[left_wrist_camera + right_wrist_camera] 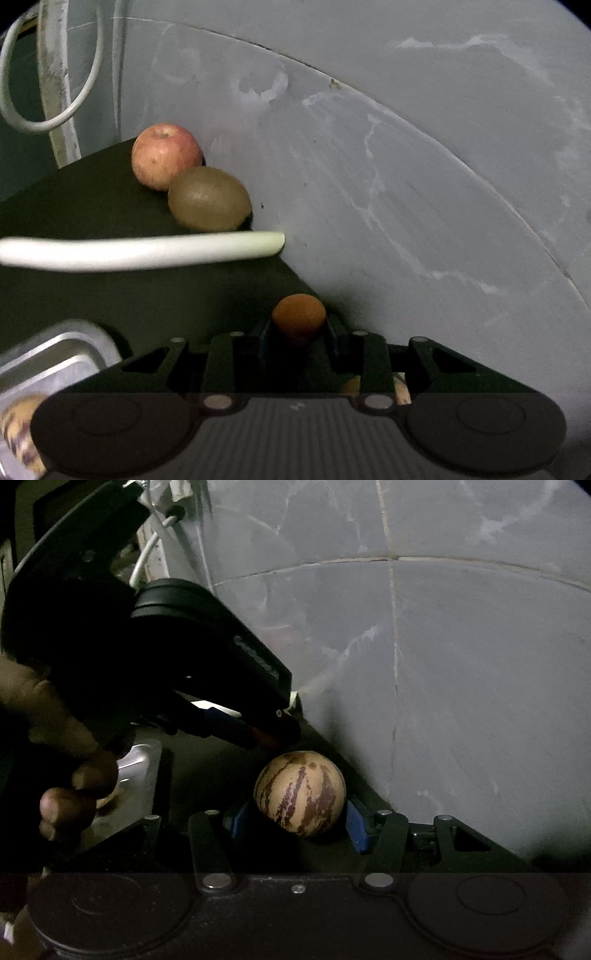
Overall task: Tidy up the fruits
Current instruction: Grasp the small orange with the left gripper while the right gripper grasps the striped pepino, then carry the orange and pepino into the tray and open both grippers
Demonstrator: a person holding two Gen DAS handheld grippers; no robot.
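Left gripper (pixel 298 334) clamped on small orange fruit (pixel 298 314) at bottom center; metal tray (pixel 55 360) lower left, so tray-side of that hand. Apple (pixel 166 155) and kiwi (pixel 208 197) touching, upper left, behind white stalk (pixel 140 249). Right gripper (pixel 293 821) clasping striped fruit (pixel 300 794) mid-frame, tray (pixel 136 764) off left.

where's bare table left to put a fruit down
Free: the dark table between the leek and the tray, and left of the apple. Crowded: along the wall, where apple and kiwi touch and the left gripper holds the orange.
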